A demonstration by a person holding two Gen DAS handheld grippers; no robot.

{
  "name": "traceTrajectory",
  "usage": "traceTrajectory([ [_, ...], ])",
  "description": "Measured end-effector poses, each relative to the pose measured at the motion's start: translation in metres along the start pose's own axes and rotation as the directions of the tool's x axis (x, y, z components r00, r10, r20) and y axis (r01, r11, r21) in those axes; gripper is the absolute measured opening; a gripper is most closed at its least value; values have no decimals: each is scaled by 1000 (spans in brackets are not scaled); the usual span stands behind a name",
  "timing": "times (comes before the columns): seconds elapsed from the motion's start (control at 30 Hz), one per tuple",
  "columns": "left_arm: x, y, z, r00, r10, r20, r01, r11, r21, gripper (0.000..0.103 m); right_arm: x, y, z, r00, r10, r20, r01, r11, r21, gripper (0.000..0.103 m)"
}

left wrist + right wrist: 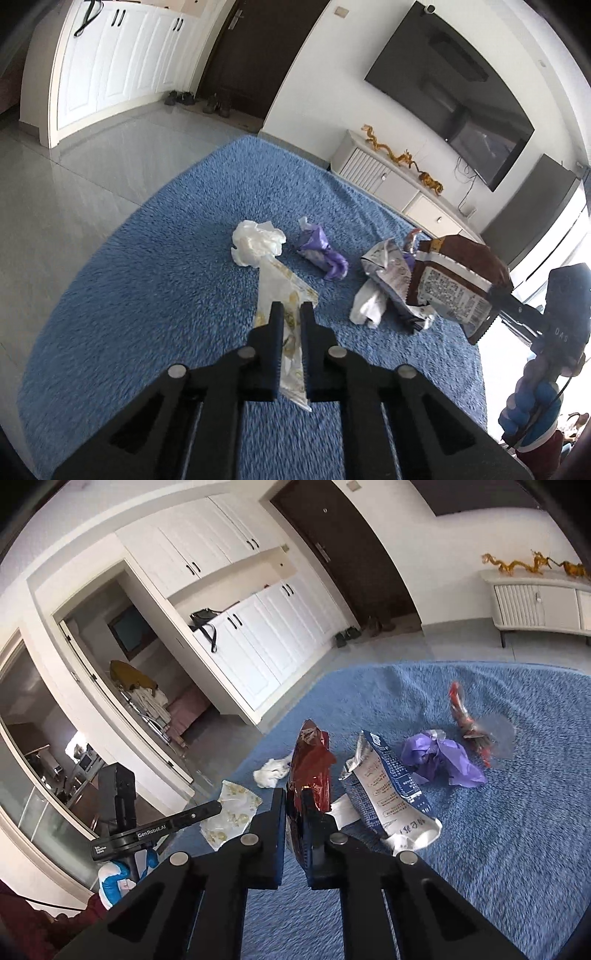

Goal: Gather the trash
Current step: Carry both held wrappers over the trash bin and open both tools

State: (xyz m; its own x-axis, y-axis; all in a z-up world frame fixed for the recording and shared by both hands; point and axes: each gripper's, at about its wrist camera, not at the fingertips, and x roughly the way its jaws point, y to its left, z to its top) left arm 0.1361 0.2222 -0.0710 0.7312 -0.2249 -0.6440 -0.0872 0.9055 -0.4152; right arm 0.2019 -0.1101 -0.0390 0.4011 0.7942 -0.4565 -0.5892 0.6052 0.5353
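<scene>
Left gripper (291, 310): clamped on a clear wrapper with yellow print (282, 291), pads pressed flat against the film; wrapper lifted off the blue rug (147, 295), tail hanging down between the fingers.
Right gripper (293, 801): pinching a brown snack bag (310, 768), held upright clear of the rug; also visible in the left wrist view, at the right edge, with the bag's printed back turned this way.
In hand so far: two pieces, one per gripper; neither yet dropped anywhere.
Bin or bag for the trash: none visible in either view, so destination cannot be told.
Left on the rug, near: blue-and-white pouch (391, 794), lying just beside the held brown bag, with a small scrap of white paper (345, 810) at its lower edge.
Left on the rug, middle: crumpled purple wrapper (443, 760), beside the pouch.
Left on the rug, far: red twisted wrapper (465, 720), beyond the purple one, blurred.
Left on the rug, left side: crumpled white tissue (256, 242), just past the tip of the clear wrapper.
Progress: early by judgement; first pair picked up, at least five pieces waiting.
Next need: likely carrying both held pieces to a container, then returning for the rest.
</scene>
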Motion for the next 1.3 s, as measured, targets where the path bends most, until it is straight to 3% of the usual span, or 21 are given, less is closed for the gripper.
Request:
traceTrajectory([
  [0.33,-49,-26,-5,997,-34,63,31,999,38,8,-72,17,-12,993,-40,115,40,999,-3,7],
  [0.5,-53,-71,-5,995,-80,54,73,990,123,8,-126,4,-27,976,-94,198,89,995,36,7],
  [0.63,-37,-125,-7,990,-142,0,139,969,203,8,-173,-15,-46,954,-162,250,143,985,93,7],
  [0.8,3,-212,-21,973,-203,-114,229,922,313,8,-234,-57,-79,906,-297,300,246,949,197,7],
  [1.0,62,-333,-60,931,-240,-273,344,826,447,8,-293,-124,-130,824,-491,283,376,848,374,7],
  [1.17,113,-423,-103,894,-229,-384,416,741,528,8,-313,-181,-169,790,-571,225,400,757,517,7],
  [1.3,158,-470,-134,875,-187,-446,434,710,554,8,-316,-216,-191,780,-601,173,408,699,588,7],
])
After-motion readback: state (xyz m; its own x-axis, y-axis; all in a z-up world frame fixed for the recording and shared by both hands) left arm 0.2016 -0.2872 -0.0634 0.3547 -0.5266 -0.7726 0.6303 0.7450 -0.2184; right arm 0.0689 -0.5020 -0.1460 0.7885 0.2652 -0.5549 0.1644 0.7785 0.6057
